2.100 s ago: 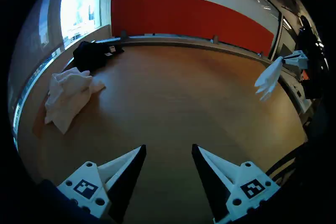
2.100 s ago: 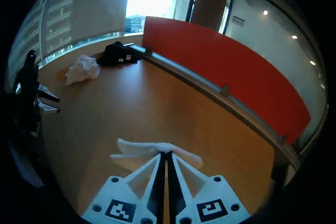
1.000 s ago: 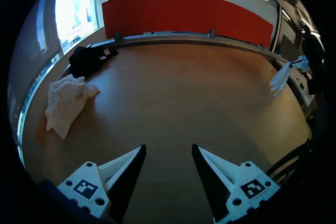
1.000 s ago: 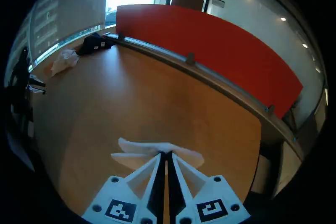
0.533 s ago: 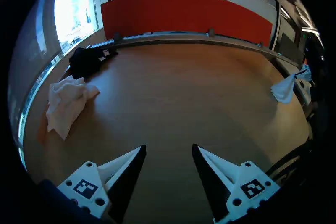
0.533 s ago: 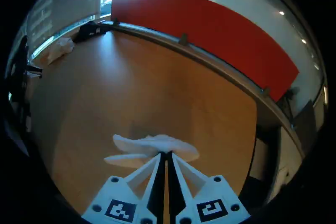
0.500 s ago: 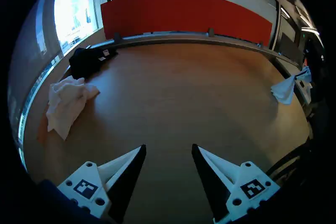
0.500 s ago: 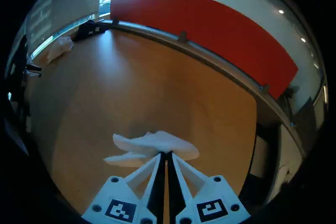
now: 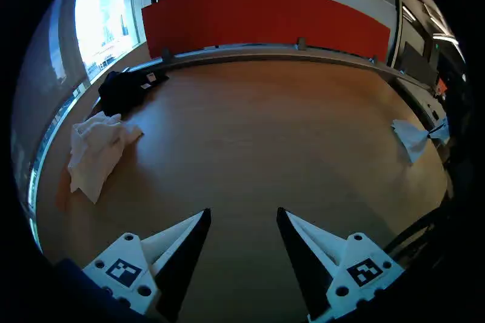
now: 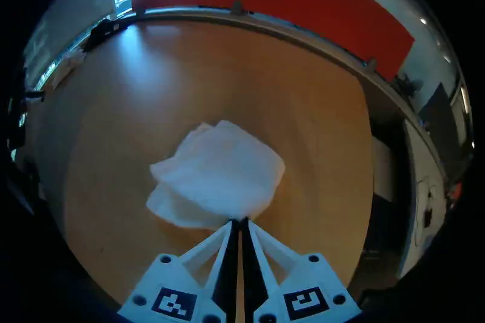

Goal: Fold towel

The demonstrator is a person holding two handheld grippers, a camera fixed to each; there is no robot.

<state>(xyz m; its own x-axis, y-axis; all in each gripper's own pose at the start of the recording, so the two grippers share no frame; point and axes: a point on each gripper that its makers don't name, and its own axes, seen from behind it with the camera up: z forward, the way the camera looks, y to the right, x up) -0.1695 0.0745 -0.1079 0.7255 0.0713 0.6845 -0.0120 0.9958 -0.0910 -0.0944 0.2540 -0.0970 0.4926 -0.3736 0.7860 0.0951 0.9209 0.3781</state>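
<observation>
Just beyond right claw [image 10: 240,221] — white towel [image 10: 215,174], near edge clamped

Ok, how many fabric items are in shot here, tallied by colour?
White: 2, the small towel pinched in the right gripper and the crumpled cloth heap
Black: 1, the black fabric bundle
Total: 3

Left gripper [image 9: 242,211] jaws apart, right gripper [image 10: 240,222] jaws clamped

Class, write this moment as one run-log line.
right gripper: shut on small white cloth towel | towel: lying on brown wooden table | left gripper: open, empty
</observation>
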